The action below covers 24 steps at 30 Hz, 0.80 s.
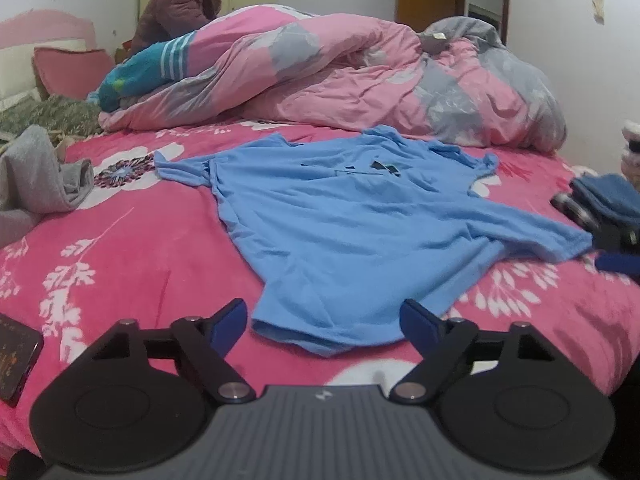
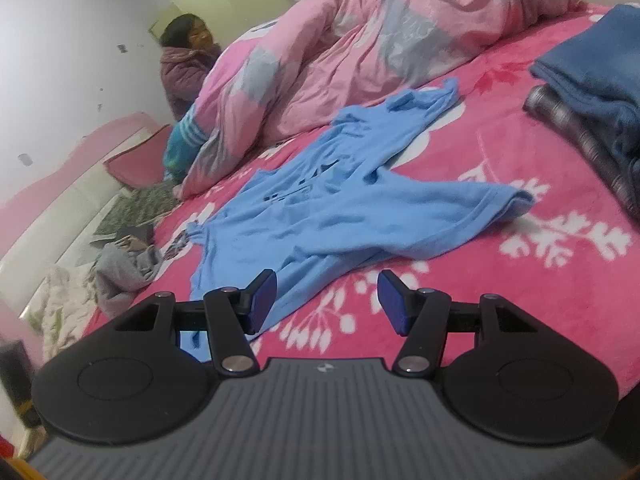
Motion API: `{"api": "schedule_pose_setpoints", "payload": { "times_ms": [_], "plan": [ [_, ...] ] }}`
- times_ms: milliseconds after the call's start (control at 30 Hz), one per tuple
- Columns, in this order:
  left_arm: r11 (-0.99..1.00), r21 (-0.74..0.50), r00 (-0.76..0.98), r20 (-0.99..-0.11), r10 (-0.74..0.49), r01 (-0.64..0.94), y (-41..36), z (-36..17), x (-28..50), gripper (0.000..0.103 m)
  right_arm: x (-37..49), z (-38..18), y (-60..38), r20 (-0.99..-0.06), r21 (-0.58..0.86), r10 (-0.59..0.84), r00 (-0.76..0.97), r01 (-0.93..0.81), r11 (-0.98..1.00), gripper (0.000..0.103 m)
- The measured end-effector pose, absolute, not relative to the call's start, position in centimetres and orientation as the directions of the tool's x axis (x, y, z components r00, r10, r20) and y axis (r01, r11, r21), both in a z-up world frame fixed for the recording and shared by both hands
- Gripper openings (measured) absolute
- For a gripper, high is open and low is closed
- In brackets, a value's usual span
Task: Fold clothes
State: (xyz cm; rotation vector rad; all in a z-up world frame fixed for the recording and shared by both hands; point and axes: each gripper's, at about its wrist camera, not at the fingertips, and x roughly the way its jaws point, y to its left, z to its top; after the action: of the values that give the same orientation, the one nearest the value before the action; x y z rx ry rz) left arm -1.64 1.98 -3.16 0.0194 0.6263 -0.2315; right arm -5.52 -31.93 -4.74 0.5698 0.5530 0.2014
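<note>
The light blue cotton T-shirt (image 1: 360,232) is lying spread, though rumpled, on the bed's pink floral fleece blanket (image 1: 140,248), presumably laid out flat so it can be folded. The left gripper (image 1: 322,326) is hovering with its jaws spread and empty, the shirt's hem sitting just ahead between them, a likely first pinch point. The right gripper (image 2: 326,300) is also holding its jaws apart, gripping nothing; a shirt edge is lying just beyond its left jaw. Folded dark blue clothes (image 2: 600,88) are stacked well off beyond the right jaw, seemingly finished.
</note>
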Motion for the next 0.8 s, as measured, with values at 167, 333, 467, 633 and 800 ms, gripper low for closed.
{"api": "schedule_pose_setpoints", "payload": {
  "times_ms": [167, 333, 467, 633, 800],
  "plan": [
    [0.974, -0.161, 0.776, -0.59, -0.224, 0.159, 4.5, -4.0, 1.1, 0.062, -5.0, -5.4, -30.4, -0.455, 0.542, 0.386, 0.802, -0.095, 0.835, 0.056],
    [0.966, -0.228, 0.712, -0.658, -0.244, 0.12, 5.6, -6.3, 3.2, 0.038, -4.8, -5.1, -28.4, -0.451, 0.515, 0.421, 0.787, -0.155, 0.843, 0.056],
    [0.956, -0.28, 0.714, -0.652, -0.255, 0.086, 6.3, -6.5, 2.4, 0.005, -4.9, -5.1, -27.4, -0.464, 0.496, 0.428, 0.776, -0.173, 0.851, 0.056],
    [0.933, -0.357, 0.733, -0.626, -0.266, 0.034, 7.2, -5.7, -0.2, 0.005, -4.6, -5.4, -26.4, -0.478, 0.495, 0.441, 0.759, -0.182, 0.85, 0.056],
    [0.901, -0.431, 0.749, -0.61, -0.259, -0.04, 8.7, -5.2, -2.2, 0.005, -4.4, -5.4, -25.3, -0.477, 0.5, 0.469, 0.743, -0.21, 0.84, 0.056]
  ]
}}
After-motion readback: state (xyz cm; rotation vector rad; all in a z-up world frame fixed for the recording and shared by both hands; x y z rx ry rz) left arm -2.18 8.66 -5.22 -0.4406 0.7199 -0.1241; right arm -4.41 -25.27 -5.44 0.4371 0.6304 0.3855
